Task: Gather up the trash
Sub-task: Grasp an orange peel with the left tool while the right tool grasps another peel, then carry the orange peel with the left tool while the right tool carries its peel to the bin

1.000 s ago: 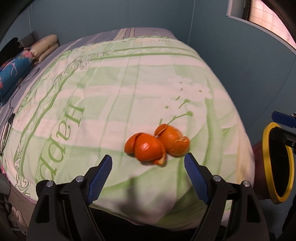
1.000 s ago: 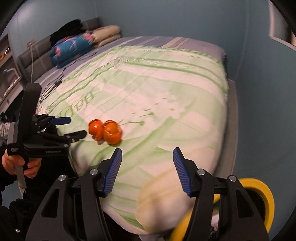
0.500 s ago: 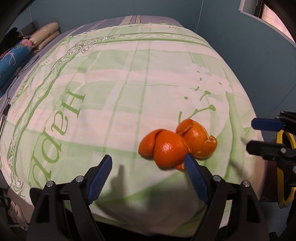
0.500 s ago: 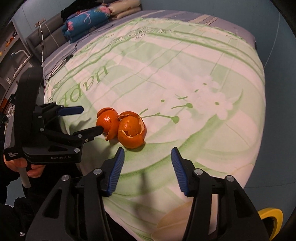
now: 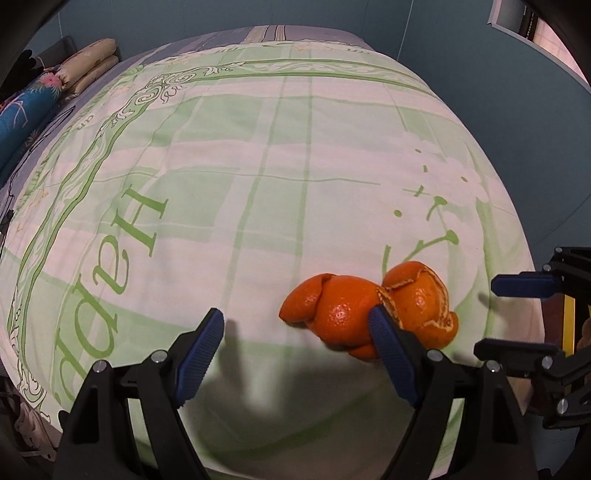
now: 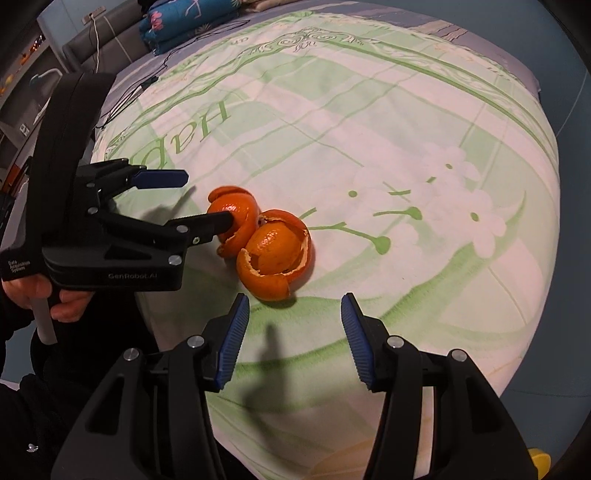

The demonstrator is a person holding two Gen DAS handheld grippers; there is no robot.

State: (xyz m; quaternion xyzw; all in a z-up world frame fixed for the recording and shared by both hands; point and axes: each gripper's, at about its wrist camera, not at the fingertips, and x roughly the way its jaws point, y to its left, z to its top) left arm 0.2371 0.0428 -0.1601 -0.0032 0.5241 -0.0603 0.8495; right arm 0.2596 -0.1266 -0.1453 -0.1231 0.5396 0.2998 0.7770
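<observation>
Two orange peels lie side by side near the front edge of a green-and-white quilt (image 5: 258, 166). In the left wrist view the left peel (image 5: 332, 314) is partly covered by my left gripper's (image 5: 297, 332) right finger, and the right peel (image 5: 421, 299) lies just outside it. That gripper is open and grips nothing. In the right wrist view the left gripper (image 6: 192, 199) comes in from the left, its lower fingertip against the far peel (image 6: 236, 218). My right gripper (image 6: 295, 325) is open just short of the near peel (image 6: 275, 254), with nothing between its fingers.
Folded bedding (image 5: 85, 70) and a blue floral bundle (image 6: 177, 22) lie at the head of the bed, with a dark cable (image 6: 140, 88) beside them. A yellow-rimmed object (image 5: 569, 321) stands off the bed's corner. A hand (image 6: 55, 295) holds the left gripper. Blue walls surround the bed.
Both grippers have come down and closer to the peels. The left gripper's right finger now overlaps the left peel. The right gripper's jaws have narrowed slightly.
</observation>
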